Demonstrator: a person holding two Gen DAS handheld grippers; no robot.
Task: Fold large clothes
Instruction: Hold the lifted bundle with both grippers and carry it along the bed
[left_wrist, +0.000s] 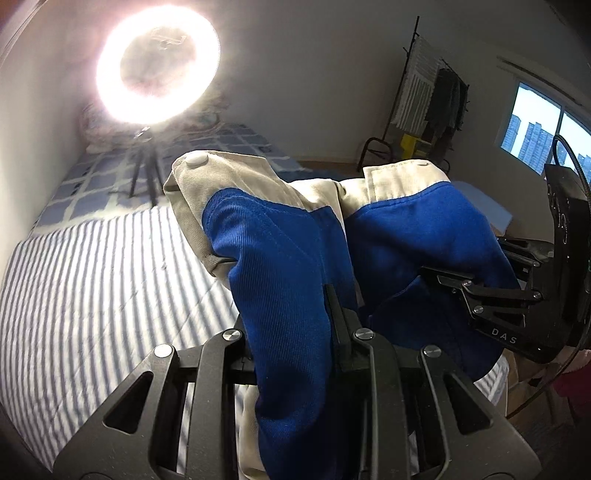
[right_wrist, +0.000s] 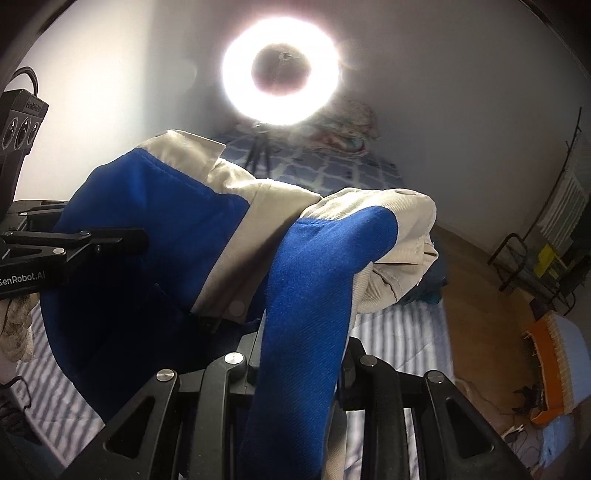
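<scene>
A blue and beige jacket (left_wrist: 280, 236) with snap buttons hangs bunched in the air above the bed. At the bottom of the left wrist view, my left gripper (left_wrist: 291, 325) is shut on a blue fold of it. The right gripper (left_wrist: 443, 280) comes in from the right beside it, clamped on the same garment. In the right wrist view the jacket (right_wrist: 177, 221) fills the middle, and my right gripper (right_wrist: 301, 339) is shut on a blue strip of it. The left gripper (right_wrist: 136, 238) pinches the cloth at the left edge. Most of the fingertips are hidden by fabric.
A bed with a striped sheet (left_wrist: 92, 277) lies below, with a blue checked quilt (left_wrist: 110, 184) at its far end. A glaring ring light (right_wrist: 280, 70) stands on a tripod there. A clothes rack (left_wrist: 432, 96), a window (left_wrist: 535, 125) and wooden floor (right_wrist: 480, 288) lie to the right.
</scene>
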